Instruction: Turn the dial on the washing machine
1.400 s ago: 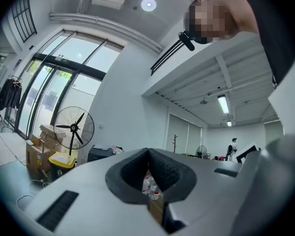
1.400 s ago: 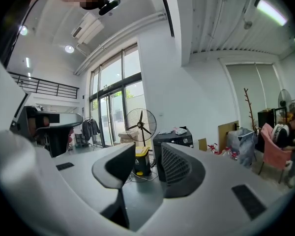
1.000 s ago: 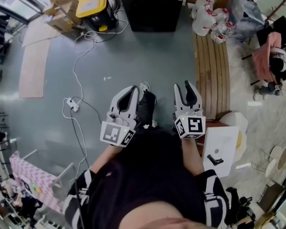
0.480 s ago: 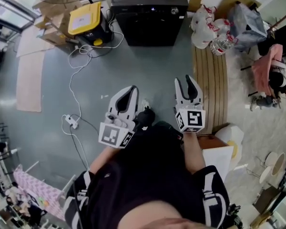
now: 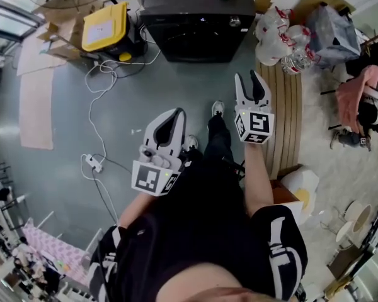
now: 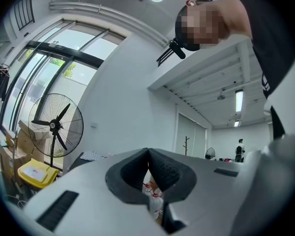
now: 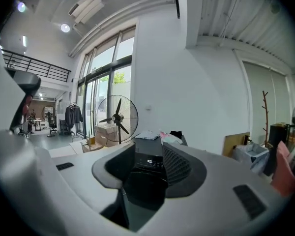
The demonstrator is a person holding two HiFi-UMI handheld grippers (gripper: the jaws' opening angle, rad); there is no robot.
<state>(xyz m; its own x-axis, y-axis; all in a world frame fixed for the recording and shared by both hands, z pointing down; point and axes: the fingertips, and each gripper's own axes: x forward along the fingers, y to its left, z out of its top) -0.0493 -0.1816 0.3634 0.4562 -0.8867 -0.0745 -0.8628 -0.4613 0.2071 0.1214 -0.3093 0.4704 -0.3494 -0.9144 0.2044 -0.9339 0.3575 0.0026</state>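
Observation:
The black washing machine (image 5: 198, 17) stands at the far end of the grey floor, with its small silver dial (image 5: 235, 22) at the top right of its front. My right gripper (image 5: 250, 77) is held out toward it, well short of the dial, open and empty. In the right gripper view the machine (image 7: 150, 165) with its lit display shows between the spread jaws of that gripper (image 7: 148, 154). My left gripper (image 5: 174, 113) hangs lower and further back, its tips together with nothing in them; the left gripper view shows that gripper (image 6: 148, 152) shut.
A yellow-lidded box (image 5: 105, 25) and cardboard boxes sit left of the machine. A white cable and power strip (image 5: 93, 162) trail over the floor. A wooden bench (image 5: 279, 93) and packs of water bottles (image 5: 283, 36) lie to the right. A standing fan (image 7: 117, 118) is at the left.
The person has stepped toward the washing machine, which now sits larger and closer. The right gripper has moved forward and up ahead of the left. Both jaws stand as before.

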